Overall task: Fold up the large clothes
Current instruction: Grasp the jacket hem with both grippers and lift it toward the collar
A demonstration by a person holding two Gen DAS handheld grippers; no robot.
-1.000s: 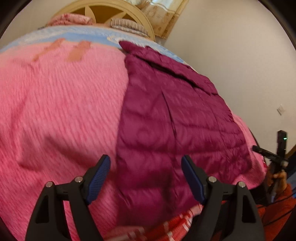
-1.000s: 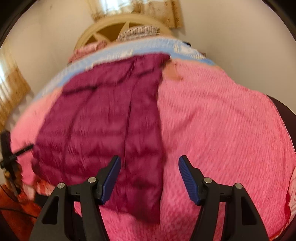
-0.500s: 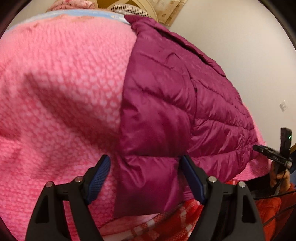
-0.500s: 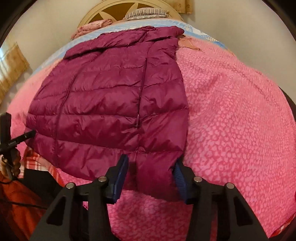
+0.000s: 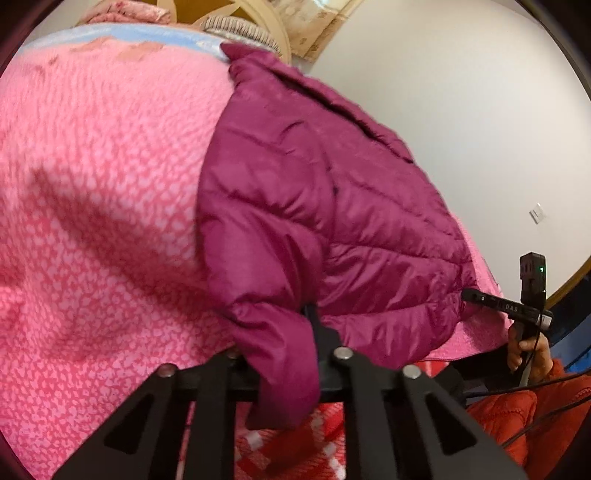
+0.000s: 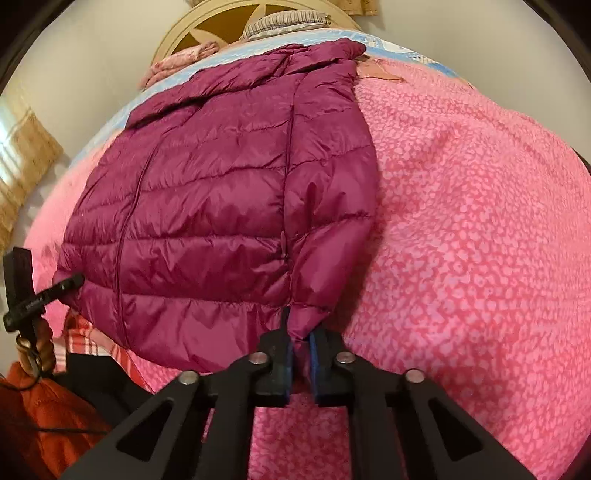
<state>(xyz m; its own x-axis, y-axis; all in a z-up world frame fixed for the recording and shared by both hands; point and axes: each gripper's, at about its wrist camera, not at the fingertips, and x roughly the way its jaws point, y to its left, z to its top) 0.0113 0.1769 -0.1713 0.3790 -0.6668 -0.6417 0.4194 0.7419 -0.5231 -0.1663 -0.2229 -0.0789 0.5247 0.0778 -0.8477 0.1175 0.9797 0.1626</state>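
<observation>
A magenta puffer jacket (image 5: 332,221) (image 6: 221,203) lies flat on the bed, collar toward the headboard and hem toward me. My left gripper (image 5: 291,325) has its jaws closing on the hem's left corner. The cloth bunches over the fingers and hides the pads. My right gripper (image 6: 301,339) has its jaws closing too, the blue pads (image 6: 288,354) pinching the hem's right corner. Each view also shows the other gripper at the far hem corner: the right gripper (image 5: 467,295) and the left gripper (image 6: 75,280).
A pink patterned blanket (image 5: 92,221) (image 6: 480,240) covers the bed. A cream headboard (image 6: 221,26) with folded cloth (image 6: 177,59) stands at the far end. A red checked sheet (image 5: 325,443) hangs at the near edge. A hand (image 5: 532,350) and orange sleeve (image 5: 535,417) are on the right.
Both grippers came down to the jacket's hem. Their jaws, wide apart a second ago, have come together on the two hem corners, and the cloth is gathered there.
</observation>
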